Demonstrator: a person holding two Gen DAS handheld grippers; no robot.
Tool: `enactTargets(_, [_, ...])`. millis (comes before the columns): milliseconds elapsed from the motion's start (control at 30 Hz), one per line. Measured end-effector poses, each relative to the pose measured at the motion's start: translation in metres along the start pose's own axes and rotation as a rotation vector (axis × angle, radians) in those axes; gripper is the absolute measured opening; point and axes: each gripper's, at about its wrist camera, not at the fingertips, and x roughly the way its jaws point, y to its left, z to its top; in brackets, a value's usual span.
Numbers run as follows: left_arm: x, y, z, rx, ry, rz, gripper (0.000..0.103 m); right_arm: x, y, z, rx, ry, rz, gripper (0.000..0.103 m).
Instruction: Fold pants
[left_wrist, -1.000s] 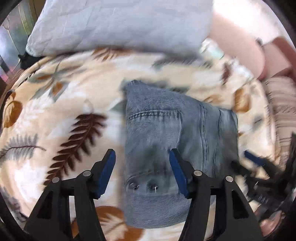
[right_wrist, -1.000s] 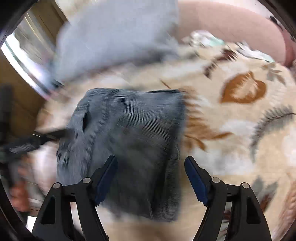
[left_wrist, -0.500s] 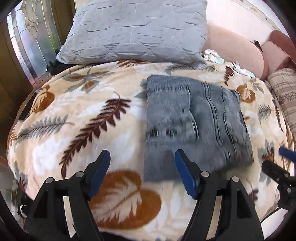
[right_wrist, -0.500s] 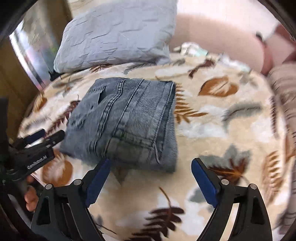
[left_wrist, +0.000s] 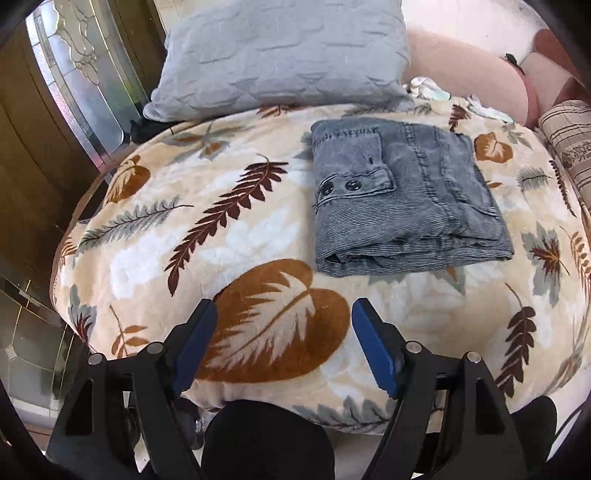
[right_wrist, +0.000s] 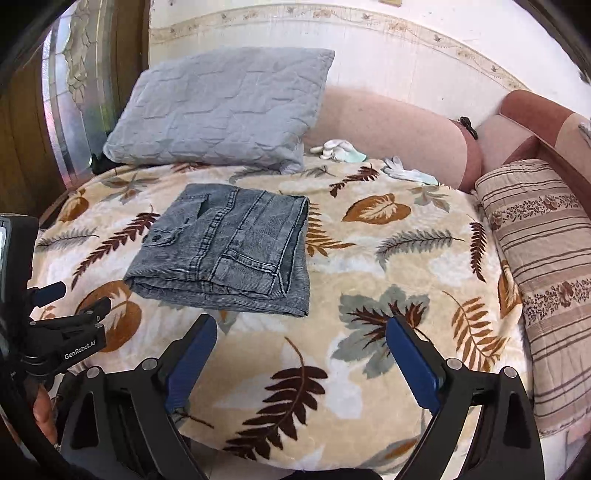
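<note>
Pants (left_wrist: 402, 199) are lying folded on the leaf-print blanket (left_wrist: 258, 229), and you are backing both grippers off.

Going left to right: your left gripper (left_wrist: 282, 341) is hovering over the blanket's near edge, its jaws having just been opening, nothing between them; the pants, a compact grey bundle, are sitting in front of the grey pillow (left_wrist: 280, 55); your right gripper (right_wrist: 301, 360) is hanging short of them, jaws just widened and empty. A second ago both were over the denim, so the fold is looking finished.
</note>
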Motion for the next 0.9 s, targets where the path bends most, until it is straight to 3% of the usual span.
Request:
enactTargets(200, [-0.023,-0.009,-0.006,0.023,-0.096,-0.040,0.076,-0.007,-0.005,-0.013,0.016,-0.002,0.010,0.094])
enactTargets(333, [-0.029,-0.018,-0.005,0.056,-0.067,-0.081,0.076,-0.009,-0.004,-0.017,0.003,-0.002,-0.007,0.094])
enactTargets(600, [-0.044,-0.028,-0.007,0.106,-0.059,-0.256,0.076,-0.006,-0.011,-0.020,0.030,0.021,-0.004,0.094])
enactTargets(900, [-0.045,-0.034,-0.007,0.115,-0.048,-0.262,0.076,-0.002,-0.018,-0.022,0.052,0.038,-0.003,0.094])
